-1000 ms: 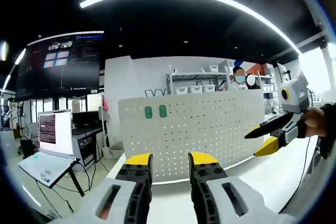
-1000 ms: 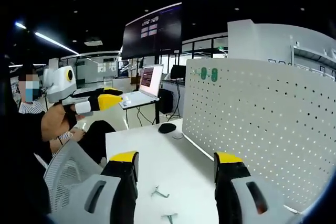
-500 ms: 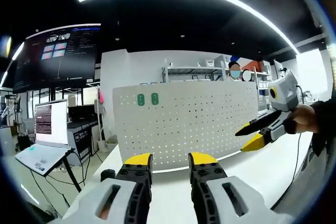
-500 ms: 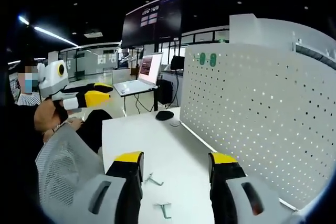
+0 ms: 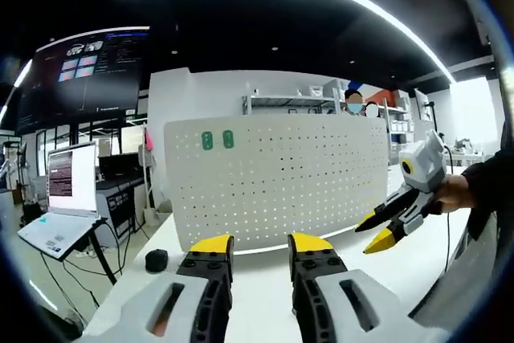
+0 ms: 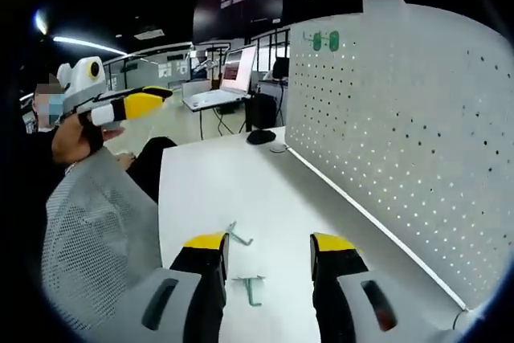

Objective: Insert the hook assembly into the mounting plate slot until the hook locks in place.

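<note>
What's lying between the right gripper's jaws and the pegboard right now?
In the right gripper view, bare white tabletop separates the right gripper from the pegboard; the two metal hooks lie beside the jaws.

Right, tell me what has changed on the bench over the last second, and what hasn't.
The right tongs have tipped down toward the white table, over the two small metal hooks, their jaws somewhat closer together. Nothing was gripped or released. The left tongs stay open and empty; hooks, pegboard and mouse lie as before.

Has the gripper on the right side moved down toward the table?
Yes. In the left gripper view the right gripper has dropped from the pegboard's upper edge to near its base.
</note>
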`<control>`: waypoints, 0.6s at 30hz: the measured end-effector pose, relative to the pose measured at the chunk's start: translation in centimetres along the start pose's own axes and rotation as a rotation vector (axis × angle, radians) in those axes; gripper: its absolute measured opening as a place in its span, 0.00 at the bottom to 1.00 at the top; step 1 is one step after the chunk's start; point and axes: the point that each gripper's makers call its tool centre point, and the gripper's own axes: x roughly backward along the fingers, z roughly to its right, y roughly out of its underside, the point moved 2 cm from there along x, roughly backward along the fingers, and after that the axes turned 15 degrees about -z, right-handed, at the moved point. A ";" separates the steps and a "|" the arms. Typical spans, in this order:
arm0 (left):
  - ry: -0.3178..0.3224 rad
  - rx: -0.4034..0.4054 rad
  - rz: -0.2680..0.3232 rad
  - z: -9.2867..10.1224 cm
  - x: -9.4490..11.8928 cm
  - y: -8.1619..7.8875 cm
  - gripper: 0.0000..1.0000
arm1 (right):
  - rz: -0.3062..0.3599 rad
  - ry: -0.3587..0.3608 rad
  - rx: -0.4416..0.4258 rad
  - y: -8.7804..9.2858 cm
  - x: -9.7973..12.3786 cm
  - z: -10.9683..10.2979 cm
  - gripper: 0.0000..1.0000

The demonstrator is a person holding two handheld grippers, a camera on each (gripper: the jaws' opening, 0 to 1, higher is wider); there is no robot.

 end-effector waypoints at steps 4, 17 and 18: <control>0.010 -0.007 -0.004 0.2 -0.2 0.0 0.28 | -0.011 -0.005 -0.002 0.4 -0.2 0.1 0.38; 0.011 -0.026 -0.008 0.6 -0.3 0.4 0.27 | -0.069 -0.015 0.028 2.5 -2.1 0.5 0.36; 0.011 -0.028 -0.008 0.6 -0.2 0.5 0.27 | -0.073 -0.012 0.037 2.7 -2.3 0.5 0.35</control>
